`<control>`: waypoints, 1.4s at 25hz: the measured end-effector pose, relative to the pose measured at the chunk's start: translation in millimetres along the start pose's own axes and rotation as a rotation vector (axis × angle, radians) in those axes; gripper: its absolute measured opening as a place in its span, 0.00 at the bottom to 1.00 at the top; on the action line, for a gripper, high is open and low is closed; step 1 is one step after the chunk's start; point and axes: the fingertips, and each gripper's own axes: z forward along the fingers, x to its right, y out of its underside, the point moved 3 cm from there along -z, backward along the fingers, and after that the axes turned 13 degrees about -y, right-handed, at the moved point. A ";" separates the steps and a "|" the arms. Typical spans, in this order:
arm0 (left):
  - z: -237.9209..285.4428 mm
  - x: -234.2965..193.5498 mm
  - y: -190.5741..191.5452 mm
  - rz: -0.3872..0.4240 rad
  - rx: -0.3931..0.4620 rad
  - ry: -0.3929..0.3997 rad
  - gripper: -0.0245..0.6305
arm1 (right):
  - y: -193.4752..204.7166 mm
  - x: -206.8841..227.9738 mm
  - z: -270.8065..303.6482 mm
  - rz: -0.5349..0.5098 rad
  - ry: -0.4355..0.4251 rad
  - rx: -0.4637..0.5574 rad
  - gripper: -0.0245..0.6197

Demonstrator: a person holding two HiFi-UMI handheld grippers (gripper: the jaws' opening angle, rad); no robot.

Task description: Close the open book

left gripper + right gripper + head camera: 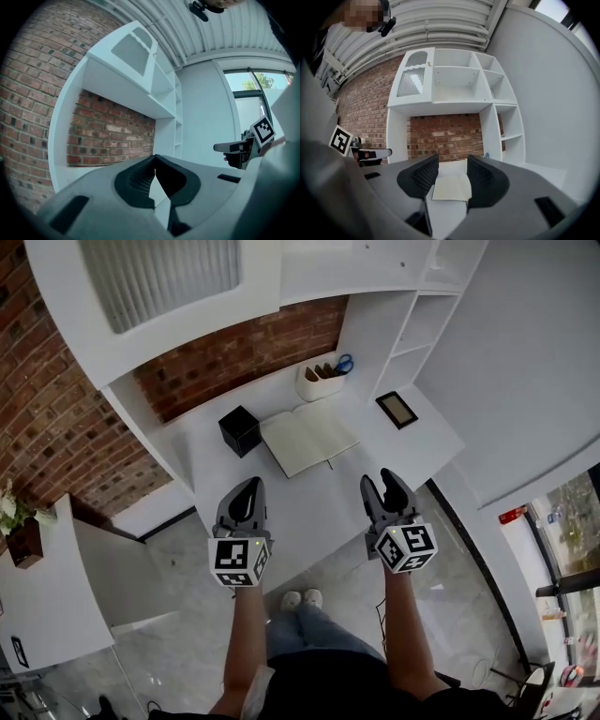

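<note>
The open book (309, 437) lies flat on the white desk (412, 451), its pale pages up and a ribbon hanging off the near edge. Both grippers hover level at the desk's near edge, short of the book. My left gripper (250, 487) is shut with nothing in it; in the left gripper view its pads (155, 159) meet at the tips. My right gripper (382, 482) stands open and empty. In the right gripper view the book (451, 187) shows farther off, through the gap of the right gripper (452, 161).
A black cube box (240, 430) stands just left of the book. A white holder with blue scissors (322, 379) sits behind it, and a dark framed tablet (397, 409) lies to the right. White shelves (422, 315) and a brick wall (234, 357) back the desk.
</note>
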 end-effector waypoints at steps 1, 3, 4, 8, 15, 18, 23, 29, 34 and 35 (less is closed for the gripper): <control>2.0 0.5 3.2 -0.001 -0.008 -0.003 0.05 | 2.0 3.5 7.8 -0.013 -0.016 -0.016 0.30; 6.6 1.6 10.3 0.000 -0.027 -0.008 0.05 | 4.6 9.3 25.8 -0.054 -0.060 -0.053 0.30; 8.2 2.4 13.8 -0.001 -0.037 -0.010 0.05 | 5.6 11.0 34.7 -0.085 -0.087 -0.078 0.30; 15.6 1.8 22.1 0.001 -0.058 -0.023 0.05 | 11.4 13.0 74.6 -0.248 -0.224 -0.202 0.30; 30.1 -6.7 38.1 0.014 -0.099 -0.076 0.05 | 49.0 0.1 142.2 -0.599 -0.531 -0.448 0.30; 36.2 -12.5 45.7 0.012 -0.124 -0.105 0.05 | 80.0 -8.1 159.0 -0.751 -0.659 -0.559 0.30; 40.5 -19.4 58.1 0.010 -0.145 -0.141 0.05 | 139.6 -16.9 169.1 -0.946 -0.822 -0.700 0.30; 38.3 -23.7 70.4 0.004 -0.179 -0.168 0.05 | 185.8 -17.5 179.8 -1.128 -0.855 -0.768 0.30; 33.3 -27.3 82.7 -0.002 -0.198 -0.185 0.05 | 218.1 -17.8 185.8 -1.278 -0.837 -0.791 0.30; 31.9 -28.5 84.5 -0.004 -0.205 -0.190 0.05 | 221.1 -17.5 188.1 -1.291 -0.823 -0.788 0.30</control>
